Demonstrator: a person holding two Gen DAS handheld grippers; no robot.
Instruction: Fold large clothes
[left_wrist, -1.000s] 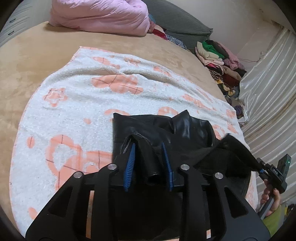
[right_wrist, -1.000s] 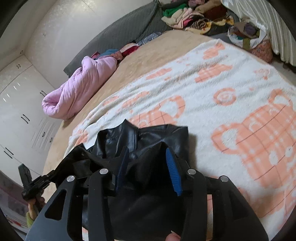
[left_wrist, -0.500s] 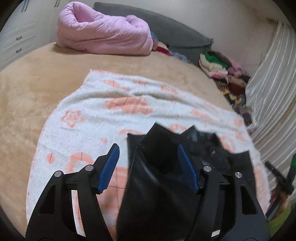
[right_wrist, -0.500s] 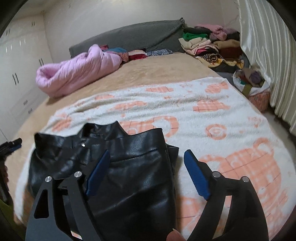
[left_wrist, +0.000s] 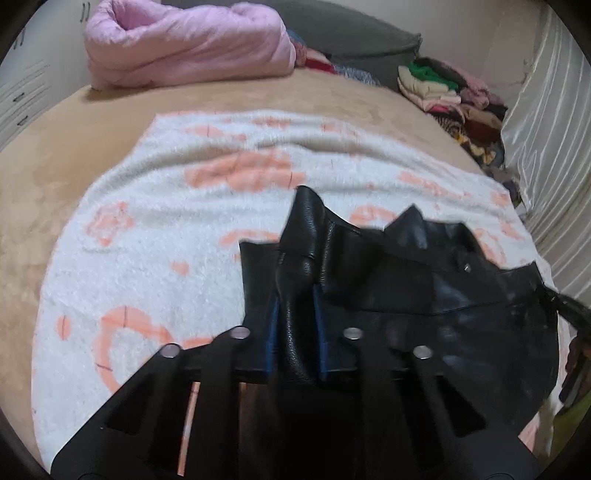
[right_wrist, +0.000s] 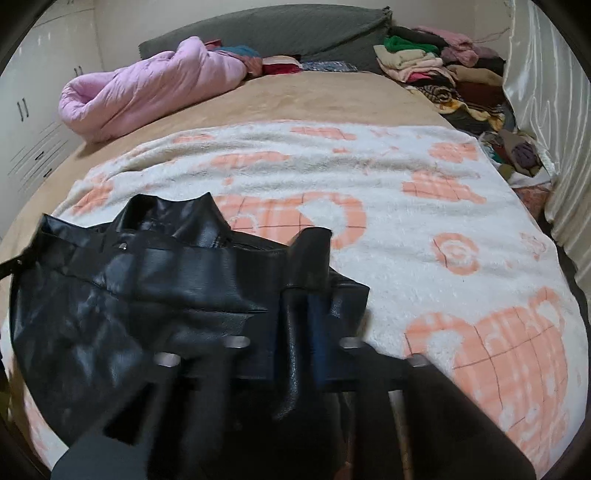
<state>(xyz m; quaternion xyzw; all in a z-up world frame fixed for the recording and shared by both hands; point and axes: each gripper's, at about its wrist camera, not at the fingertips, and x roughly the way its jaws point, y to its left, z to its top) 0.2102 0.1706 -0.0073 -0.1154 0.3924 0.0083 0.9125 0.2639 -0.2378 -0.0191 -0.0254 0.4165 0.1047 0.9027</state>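
Tan bed (left_wrist: 66, 155) takes up most of both views, with one white towel (left_wrist: 147, 236) in peach prints spread over it. On that lies one black leather jacket (left_wrist: 424, 295), so the thing being folded sits on the towel at the near edge of the bed. Also one pink duvet (left_wrist: 184, 40) rolled up at the head end, one grey cushion (right_wrist: 280, 29) behind it, and one messy clothes pile (right_wrist: 443, 70) by the curtain (right_wrist: 543, 74).

Two tongs, and both changed in the last half second: they stood wide open over the jacket, and have just been closing with leather between them. Now the left tongs (left_wrist: 295, 328) are clenched on a ridge of leather near the jacket's left edge, and the right tongs (right_wrist: 295, 328) pinch a similar ridge at its right edge. Both views are lower and closer to the jacket than before.

The jacket looks glossy and crumpled, its collar points sticking up, a small metal snap (left_wrist: 466, 268) showing, and the stretch between the two pinched ridges sagging in wrinkles.
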